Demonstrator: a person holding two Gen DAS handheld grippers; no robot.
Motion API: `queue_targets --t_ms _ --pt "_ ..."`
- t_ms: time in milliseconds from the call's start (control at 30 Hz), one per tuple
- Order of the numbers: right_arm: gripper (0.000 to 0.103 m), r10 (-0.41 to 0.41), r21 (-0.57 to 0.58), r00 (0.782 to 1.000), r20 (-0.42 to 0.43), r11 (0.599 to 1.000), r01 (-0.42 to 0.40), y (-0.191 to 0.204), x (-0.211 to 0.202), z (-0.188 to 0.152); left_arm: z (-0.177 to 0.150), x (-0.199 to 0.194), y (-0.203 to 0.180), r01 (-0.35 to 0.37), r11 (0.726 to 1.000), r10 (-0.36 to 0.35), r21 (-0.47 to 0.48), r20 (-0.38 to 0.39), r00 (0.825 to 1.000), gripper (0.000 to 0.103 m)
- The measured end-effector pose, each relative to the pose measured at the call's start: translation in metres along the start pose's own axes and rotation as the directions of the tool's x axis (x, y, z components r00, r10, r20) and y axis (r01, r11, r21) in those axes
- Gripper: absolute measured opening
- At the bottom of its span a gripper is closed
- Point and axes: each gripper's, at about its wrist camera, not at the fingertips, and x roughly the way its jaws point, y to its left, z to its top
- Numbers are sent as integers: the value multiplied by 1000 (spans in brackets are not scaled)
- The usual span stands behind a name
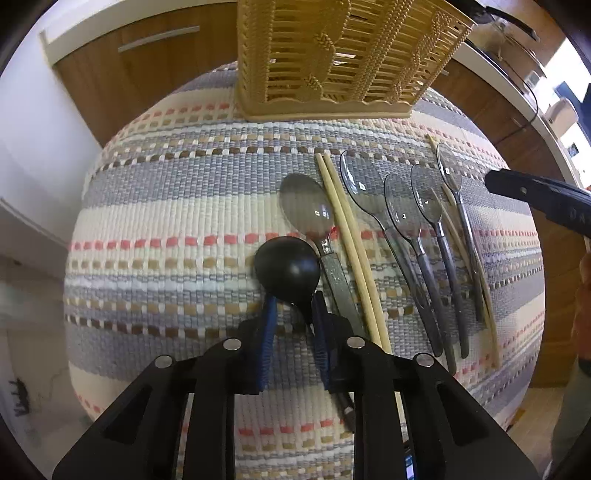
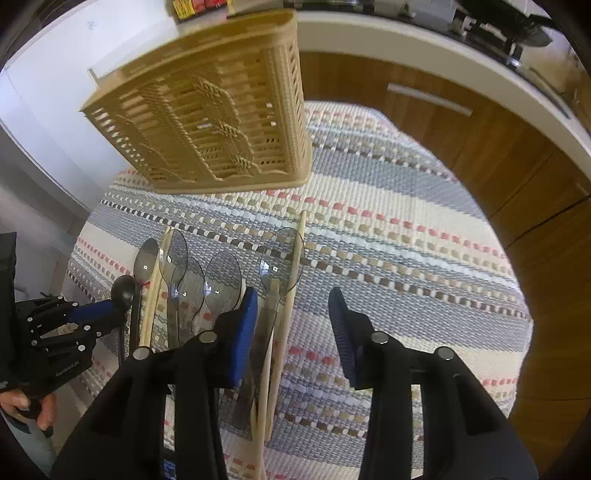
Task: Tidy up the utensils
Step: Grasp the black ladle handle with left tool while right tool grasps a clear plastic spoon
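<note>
A tan slotted utensil basket (image 1: pixel 332 59) stands at the far side of a striped woven mat (image 1: pixel 184 206). A row of utensils lies on the mat: a black ladle-spoon (image 1: pixel 287 267), a metal spoon (image 1: pixel 306 206), a chopstick pair (image 1: pixel 347 236), and several clear plastic spoons (image 1: pixel 402 210). My left gripper (image 1: pixel 293 325) has its blue pads around the black spoon's neck, still with a gap. My right gripper (image 2: pixel 293 325) is open over the mat, its left pad beside the rightmost clear spoon (image 2: pixel 282 258) and chopsticks (image 2: pixel 291 295). The basket (image 2: pixel 207 114) also shows in the right wrist view.
Wooden cabinet fronts (image 2: pixel 461 122) under a white counter edge (image 2: pixel 424 51) lie behind the mat. A white wall (image 1: pixel 33 122) stands to the left. A stove and pan (image 1: pixel 506 33) sit on the counter at the far right.
</note>
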Motion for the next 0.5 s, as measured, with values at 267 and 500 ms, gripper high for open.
queue_targets --t_ms 267,500 --pt "21 56 17 993 -104 998 -54 8 24 6 17 4 16 40 999 -40 17 14 999 5" --pt "16 8 12 986 -167 1000 -6 19 45 9 24 5 16 46 999 -46 10 23 999 5"
